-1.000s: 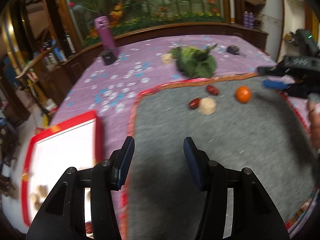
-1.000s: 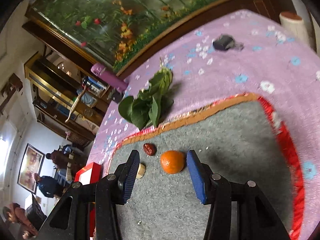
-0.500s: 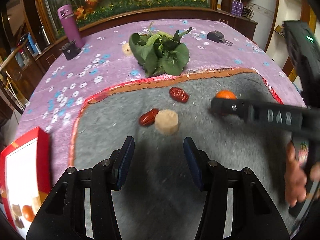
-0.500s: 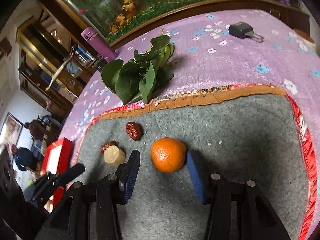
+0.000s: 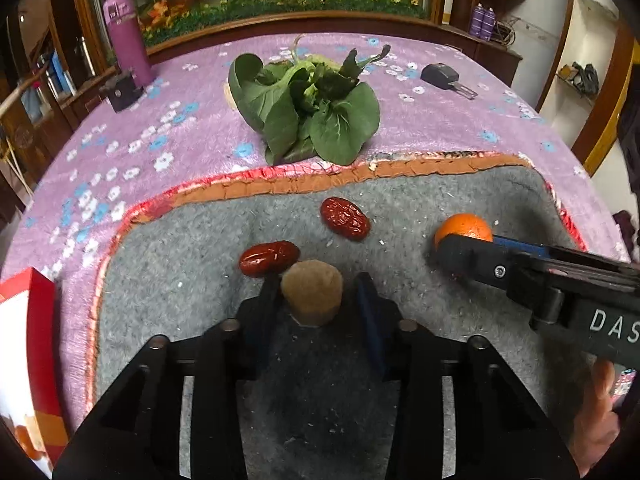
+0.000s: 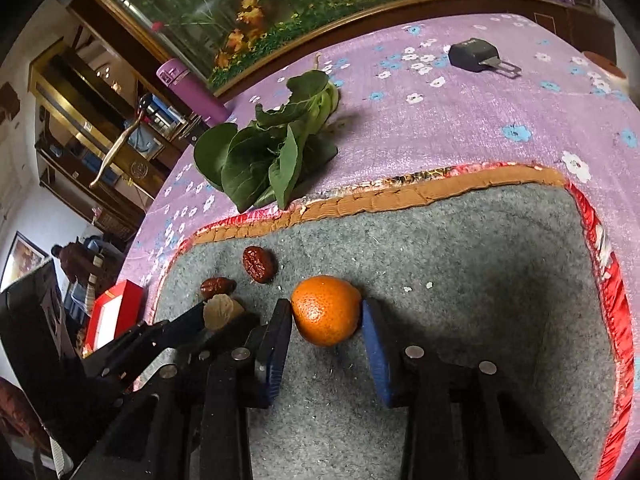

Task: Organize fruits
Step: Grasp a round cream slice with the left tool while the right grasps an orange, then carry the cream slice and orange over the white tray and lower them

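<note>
I am seeing leafy greens (image 5: 308, 108) lying at 12 o'clock, purple bottle (image 5: 125, 36) standing at 10 o'clock, black key fob (image 5: 440, 75) resting at 1 o'clock.

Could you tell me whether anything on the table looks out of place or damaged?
The bok choy is a vegetable lying among fruit-sorting items, off the grey mat. The mat's orange border looks cracked and frayed, with crumbs scattered.

Grey mat (image 5: 420, 208): rough felt. Dates (image 5: 345, 218): wrinkled, glossy. Orange (image 6: 326, 310): dimpled, shiny.

Two red dates (image 5: 345, 218), one orange (image 6: 326, 310), one tan chunk (image 5: 312, 292).
</note>
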Available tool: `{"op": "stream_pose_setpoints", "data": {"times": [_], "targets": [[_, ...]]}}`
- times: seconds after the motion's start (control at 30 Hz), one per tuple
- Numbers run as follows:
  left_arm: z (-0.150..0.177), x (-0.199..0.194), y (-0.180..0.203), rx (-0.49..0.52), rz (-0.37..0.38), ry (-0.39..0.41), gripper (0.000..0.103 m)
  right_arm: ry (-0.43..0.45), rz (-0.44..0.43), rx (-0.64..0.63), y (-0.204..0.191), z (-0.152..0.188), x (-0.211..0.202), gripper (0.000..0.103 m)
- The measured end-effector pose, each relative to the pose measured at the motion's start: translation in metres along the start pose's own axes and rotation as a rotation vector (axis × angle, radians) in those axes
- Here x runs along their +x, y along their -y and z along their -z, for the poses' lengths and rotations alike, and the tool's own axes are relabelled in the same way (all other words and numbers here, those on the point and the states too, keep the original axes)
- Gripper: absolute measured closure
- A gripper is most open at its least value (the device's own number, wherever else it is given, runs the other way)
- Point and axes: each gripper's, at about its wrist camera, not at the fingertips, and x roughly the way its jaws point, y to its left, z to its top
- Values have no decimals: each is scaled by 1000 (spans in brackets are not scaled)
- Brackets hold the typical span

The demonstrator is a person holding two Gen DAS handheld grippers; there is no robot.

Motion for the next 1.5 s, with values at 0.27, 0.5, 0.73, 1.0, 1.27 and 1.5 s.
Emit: {"op": "stream_pose_setpoints", "data": {"times": [0.27, 0.5, 0.73, 1.0, 1.27, 1.5], "targets": [[11, -14, -10, -32, -8, 27, 73, 26, 40, -67, -9, 5, -2, 69], [29, -61, -29, -55, -110, 129, 73, 127, -8, -99, -17, 7, -19, 69], [42, -110, -55, -82, -241, 247, 73, 218, -27, -139, -28, 13, -31, 69], [55, -145, -77, -125, -306, 311, 73, 236, 9, -107, -19, 11, -30, 69], [67, -168, -94, -159, -333, 355, 73, 240, 10, -103, -23, 13, -29, 70], [80, -177, -115, -198, -369, 361, 72, 252, -63, -143, -65, 25, -35, 70]]}}
